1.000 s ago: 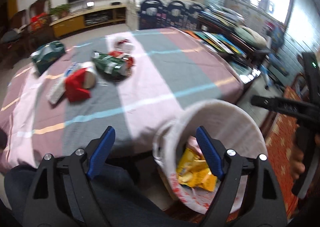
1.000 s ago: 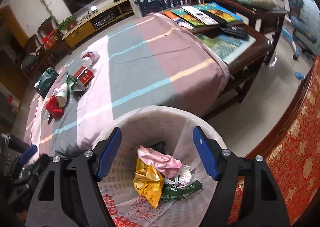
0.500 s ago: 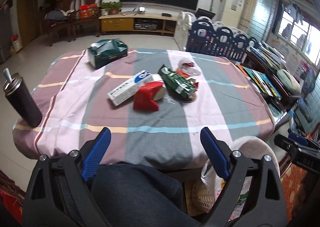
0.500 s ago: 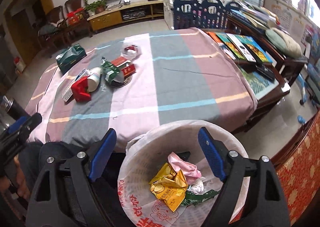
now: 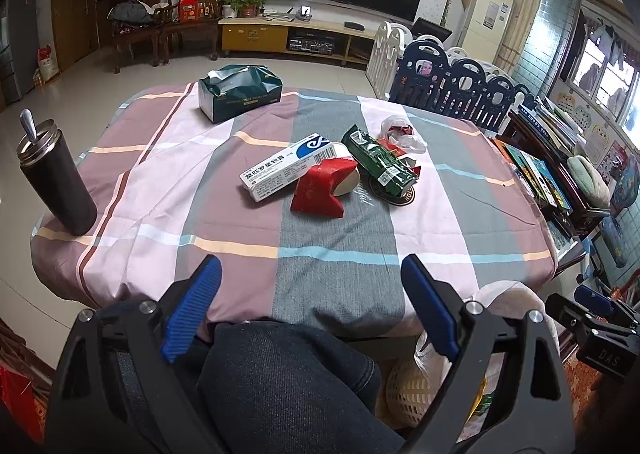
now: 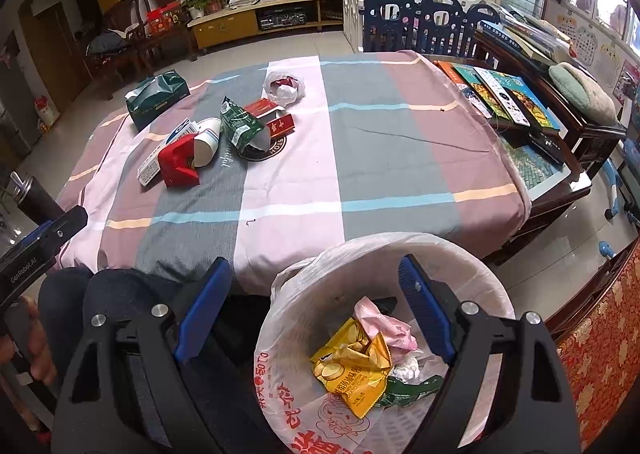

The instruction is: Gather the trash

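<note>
Trash lies in a cluster mid-table: a white medicine box (image 5: 288, 167), a crumpled red carton (image 5: 320, 189) against a paper cup (image 5: 346, 181), a green packet (image 5: 380, 161), a clear plastic bag (image 5: 400, 131) and red cigarette packs (image 6: 280, 125). My left gripper (image 5: 310, 262) is open and empty above the table's near edge, over a knee. My right gripper (image 6: 315, 262) is open and empty above the white bag-lined waste basket (image 6: 400, 250). The basket holds a yellow snack packet (image 6: 352, 362) and a pink wrapper (image 6: 380, 322). It shows at the lower right in the left wrist view (image 5: 508, 294).
A green tissue box (image 5: 240, 91) stands at the table's far side and a black tumbler (image 5: 56, 181) at its left edge. The person's legs in dark jeans (image 5: 280, 374) are below the grippers. A low wooden table with books (image 6: 508, 101) adjoins the right side.
Both grippers have swung from the waste basket toward the table and levelled out. The left one now faces the trash cluster instead of the basket. Both jaws stand slightly wider.
</note>
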Demonstrator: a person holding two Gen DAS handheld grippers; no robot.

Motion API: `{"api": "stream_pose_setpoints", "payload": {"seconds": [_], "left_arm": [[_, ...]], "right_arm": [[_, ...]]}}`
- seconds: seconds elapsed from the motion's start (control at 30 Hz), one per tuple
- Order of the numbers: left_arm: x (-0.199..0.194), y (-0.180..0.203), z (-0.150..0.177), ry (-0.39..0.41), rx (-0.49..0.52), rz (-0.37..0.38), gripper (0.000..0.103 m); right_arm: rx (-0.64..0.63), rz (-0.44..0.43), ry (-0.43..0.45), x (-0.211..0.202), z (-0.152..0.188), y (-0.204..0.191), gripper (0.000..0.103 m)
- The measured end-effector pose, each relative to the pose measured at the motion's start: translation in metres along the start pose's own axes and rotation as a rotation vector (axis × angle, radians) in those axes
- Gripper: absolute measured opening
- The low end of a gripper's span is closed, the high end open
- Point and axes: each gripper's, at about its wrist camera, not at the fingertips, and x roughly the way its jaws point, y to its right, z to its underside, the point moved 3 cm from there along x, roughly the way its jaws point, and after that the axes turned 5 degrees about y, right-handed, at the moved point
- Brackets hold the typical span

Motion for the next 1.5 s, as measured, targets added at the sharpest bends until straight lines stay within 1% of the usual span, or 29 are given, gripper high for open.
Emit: {"api": "stream_pose_setpoints", "payload": {"seconds": [0.27,0.53,0.9,1.5], "left_arm": [[0.004,0.0,0.003,-0.015,0.001,-0.002,0.091],[0.005,-0.002,0.003,-0.012,-0.001,-0.009,0.091],[0.008,-0.007,0.005,-0.023,-0.006,-0.02,0.091],[0.011,-0.009,0.007,-0.027,-0.01,-0.025,0.091]], "right_arm": [[0.017,-0.01,-0.023,0.006,0.006,0.003,0.084],[0.006,-0.007,-0.017,0.007,0.006,0.0,0.084],[0.007,-0.01,-0.039,0.012,0.009,-0.002,0.084],[0.013,-0.012,-0.051,0.017,0.013,-0.002,0.084]]}}
